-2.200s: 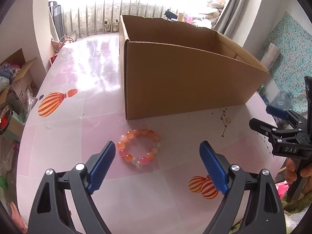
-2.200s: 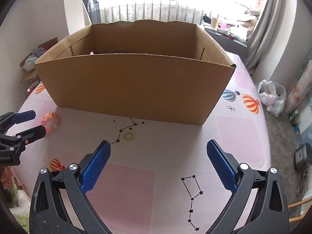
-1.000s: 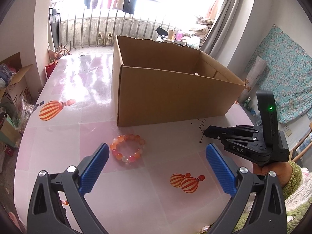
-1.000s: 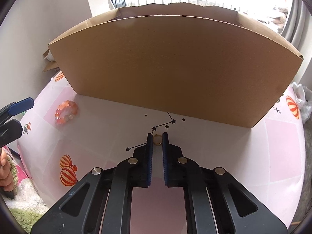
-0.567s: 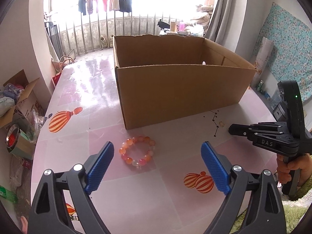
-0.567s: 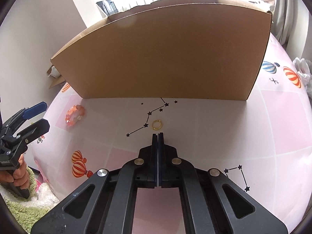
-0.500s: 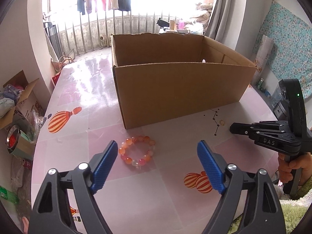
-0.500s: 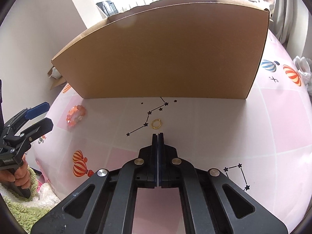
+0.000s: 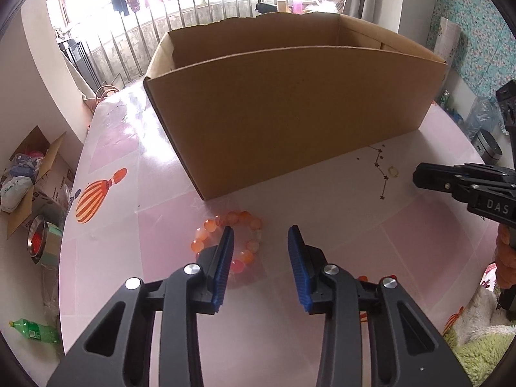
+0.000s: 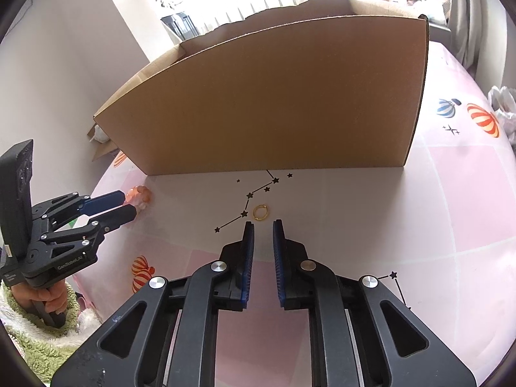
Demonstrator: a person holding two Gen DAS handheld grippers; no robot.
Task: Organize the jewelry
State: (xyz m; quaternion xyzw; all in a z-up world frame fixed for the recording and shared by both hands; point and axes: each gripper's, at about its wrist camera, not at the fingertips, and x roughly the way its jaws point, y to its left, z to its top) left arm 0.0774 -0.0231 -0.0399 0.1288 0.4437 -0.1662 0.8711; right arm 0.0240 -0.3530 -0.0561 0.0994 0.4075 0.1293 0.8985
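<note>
Both of my tools have changed since half a second ago: the left gripper (image 9: 259, 237) has pulled its blue pads much closer together and dropped low over the beads, and the right gripper (image 10: 262, 225), which was pressed fully shut, now shows a small gap.

From my left gripper outward, the pads sit at a middle width and hold nothing. The bead bracelet (image 9: 227, 238) lies flat on the pink table (image 9: 322, 200), just ahead at about 11 o'clock. My left pad covers part of the loop, and the far side of the loop shows between the pads. So the bracelet sits a bit to the left of my grip line, not in the middle of it. I think I need to slide a little left before I squeeze.

From my right gripper outward, the gap is narrow and empty. The small gold ring (image 10: 260, 212) lies flat just past the tips, at 12 o'clock, nearly on my center line and not touching the pads. My right tool is the nearer one for the ring; my left is nearer for the beads.

Beyond both things, at 12 o'clock, stands the open cardboard box (image 10: 274, 96), where I guess they should go.
</note>
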